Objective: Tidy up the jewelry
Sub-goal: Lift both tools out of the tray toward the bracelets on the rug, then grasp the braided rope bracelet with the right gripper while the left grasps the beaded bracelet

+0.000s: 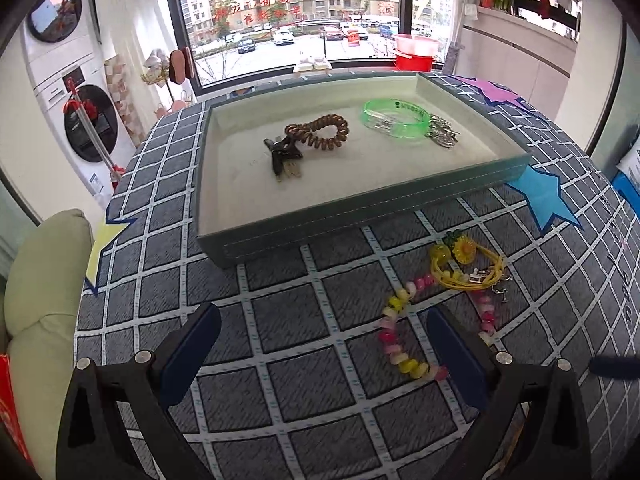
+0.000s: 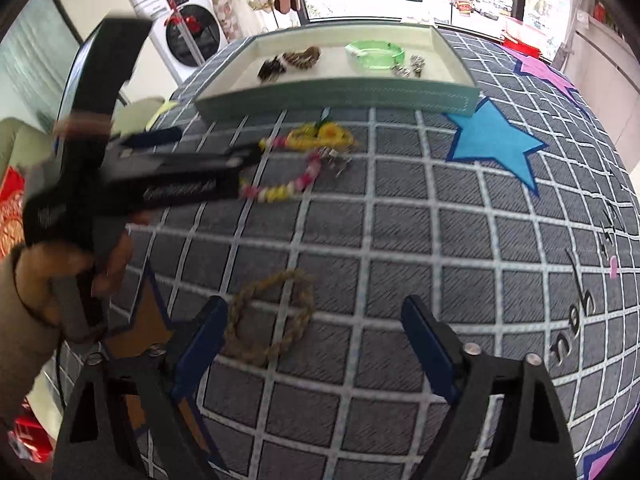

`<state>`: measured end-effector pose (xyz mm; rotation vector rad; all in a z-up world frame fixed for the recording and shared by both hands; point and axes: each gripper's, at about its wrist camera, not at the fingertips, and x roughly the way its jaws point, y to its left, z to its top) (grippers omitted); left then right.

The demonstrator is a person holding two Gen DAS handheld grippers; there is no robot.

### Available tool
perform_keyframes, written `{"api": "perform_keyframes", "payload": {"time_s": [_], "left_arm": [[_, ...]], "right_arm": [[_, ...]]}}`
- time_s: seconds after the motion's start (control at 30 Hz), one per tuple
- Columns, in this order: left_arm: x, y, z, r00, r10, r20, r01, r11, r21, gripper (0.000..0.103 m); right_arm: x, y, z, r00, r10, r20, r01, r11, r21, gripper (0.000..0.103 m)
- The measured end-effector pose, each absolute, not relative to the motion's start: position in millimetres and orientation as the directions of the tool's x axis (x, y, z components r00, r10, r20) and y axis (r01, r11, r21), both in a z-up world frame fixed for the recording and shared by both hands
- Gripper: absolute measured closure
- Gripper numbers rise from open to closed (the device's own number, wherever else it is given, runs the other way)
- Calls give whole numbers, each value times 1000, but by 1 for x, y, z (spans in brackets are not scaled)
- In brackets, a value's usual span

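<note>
A teal tray (image 1: 360, 204) with a cream lining holds a brown coil hair tie (image 1: 320, 130), dark clips (image 1: 282, 158), a green bangle (image 1: 394, 118) and a metal piece (image 1: 442, 134). In front of it on the table lie a yellow sunflower cord bracelet (image 1: 466, 266) and a pink-yellow bead bracelet (image 1: 404, 340). My left gripper (image 1: 324, 344) is open and empty, just left of the beads. A braided rope bracelet (image 2: 270, 316) lies nearer. My right gripper (image 2: 314, 336) is open and empty, its left finger (image 2: 200, 344) beside the rope. The left gripper also shows in the right wrist view (image 2: 248, 152).
The table has a grey grid cloth (image 2: 400, 240) with paper stars, blue (image 2: 494, 140), purple (image 2: 544, 70) and yellow (image 1: 104, 240). The tray also shows in the right wrist view (image 2: 340, 94). A green cushion (image 1: 44, 300) sits off the table's left edge. Washing machines (image 1: 68, 92) and a window stand beyond.
</note>
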<state>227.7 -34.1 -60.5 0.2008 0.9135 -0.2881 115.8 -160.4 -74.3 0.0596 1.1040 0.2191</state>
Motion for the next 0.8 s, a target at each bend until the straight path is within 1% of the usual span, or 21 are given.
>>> {"api": "perform_keyframes", "payload": {"time_s": [0.03,0.1,0.17,0.23,0.27,0.3,0.37,0.4,0.43,0.47,0.5,0.53,0.57,0.63,0.7,0.73,0.8], "left_arm": [[229,-35,-61,577,-160,-801,333,941,52,0],[230,-40,-62,578,-153,-802,337,939,64,0],[232,-43,-64,569,-148,-809,341,938,69,5],[233,-46,-66,563,-148,-813,345,936,69,5],[232,-47,-67,562,-148,-814,350,934,72,6],[231,-48,-67,562,-157,-812,358,931,67,9],[229,-51,-66,557,-179,-811,380,923,57,18],[227,-53,-65,555,-183,-811,391,918,61,21],[225,-55,-64,555,-188,-811,404,912,66,25],[224,-56,-64,553,-194,-810,415,907,66,32],[222,-58,-63,550,-200,-810,427,902,67,35],[220,-61,-63,550,-202,-811,439,895,74,40],[219,-63,-62,549,-204,-811,447,891,79,46],[216,-68,-62,542,-212,-813,471,878,84,55],[213,-72,-61,544,-212,-812,484,869,98,67],[211,-75,-62,541,-212,-814,492,864,102,80],[209,-75,-62,550,-205,-809,488,866,113,80]], "right_arm": [[114,-157,-76,433,185,-882,-146,980,134,28],[110,-149,-76,446,143,-884,-152,985,83,30],[107,-142,-77,458,102,-883,-160,987,31,31],[103,-137,-79,475,72,-877,-173,985,-12,31],[101,-136,-79,479,74,-875,-173,985,-11,32],[100,-136,-79,481,75,-873,-169,986,-9,32],[99,-137,-78,484,78,-872,-167,986,-5,32],[98,-137,-77,486,79,-870,-168,986,-4,36],[96,-138,-76,490,81,-868,-170,985,-4,46],[94,-137,-75,496,82,-865,-171,985,-4,53],[92,-137,-73,497,83,-864,-171,985,-3,67],[91,-137,-73,497,84,-864,-171,985,-2,73],[91,-136,-72,497,87,-864,-172,985,0,76],[92,-135,-72,498,88,-863,-166,986,4,95],[88,-140,-71,502,95,-860,-150,988,21,96],[87,-143,-70,504,99,-858,-142,989,31,96],[83,-151,-67,513,114,-851,-123,991,59,96]]}}
